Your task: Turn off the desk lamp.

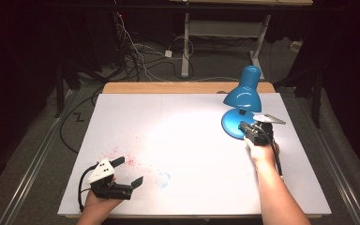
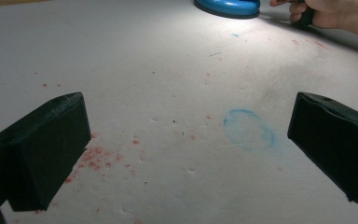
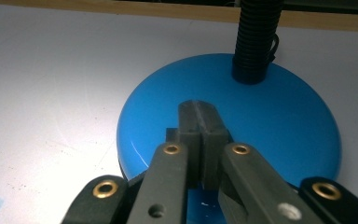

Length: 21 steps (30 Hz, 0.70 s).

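I see the white tabletop [image 1: 187, 140] lit by the blue desk lamp [image 1: 242, 96], which stands at its far right, shade bowed over its own round base [image 3: 270, 121]. My right tongs [image 3: 201, 116] are clenched empty, tips pressed together over the near part of that base, I judge to press a switch there, though I can't see one. My left tongs [image 1: 126, 171] rest released at the near left, parked out of the way above red specks [image 2: 98, 156] and a faint blue ring [image 2: 249, 129].
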Each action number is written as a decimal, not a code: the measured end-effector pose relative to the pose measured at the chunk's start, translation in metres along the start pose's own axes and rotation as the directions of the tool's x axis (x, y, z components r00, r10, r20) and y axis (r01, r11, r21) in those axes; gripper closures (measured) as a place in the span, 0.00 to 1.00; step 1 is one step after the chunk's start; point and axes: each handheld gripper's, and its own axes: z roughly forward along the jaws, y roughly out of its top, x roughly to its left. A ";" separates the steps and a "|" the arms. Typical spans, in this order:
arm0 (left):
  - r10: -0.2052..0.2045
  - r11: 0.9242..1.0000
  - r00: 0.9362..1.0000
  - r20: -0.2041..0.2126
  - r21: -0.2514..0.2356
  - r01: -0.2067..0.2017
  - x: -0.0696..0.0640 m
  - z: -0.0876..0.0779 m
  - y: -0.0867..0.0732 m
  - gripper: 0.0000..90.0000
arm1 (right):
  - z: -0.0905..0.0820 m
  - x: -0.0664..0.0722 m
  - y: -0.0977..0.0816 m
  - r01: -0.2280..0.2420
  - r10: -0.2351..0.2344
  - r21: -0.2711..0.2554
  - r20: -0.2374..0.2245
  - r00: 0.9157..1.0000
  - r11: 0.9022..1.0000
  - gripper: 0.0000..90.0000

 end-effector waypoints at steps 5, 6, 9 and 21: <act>0.000 1.000 1.000 0.001 0.000 0.000 0.000 0.000 0.000 0.00 | 0.001 0.002 0.003 0.023 -0.023 0.019 0.002 1.000 1.000 1.00; 0.000 1.000 1.000 0.001 -0.001 0.000 0.000 0.000 0.000 0.00 | 0.002 0.003 0.004 0.027 -0.027 0.017 0.004 1.000 0.999 1.00; -0.001 1.000 1.000 0.000 -0.002 0.001 0.000 -0.001 0.000 0.00 | 0.003 0.003 0.003 0.016 -0.016 0.016 0.003 1.000 1.000 1.00; -0.007 1.000 1.000 0.001 0.001 0.007 0.001 0.000 -0.001 0.00 | 0.004 -0.001 0.001 -0.001 0.001 0.012 0.025 1.000 1.000 1.00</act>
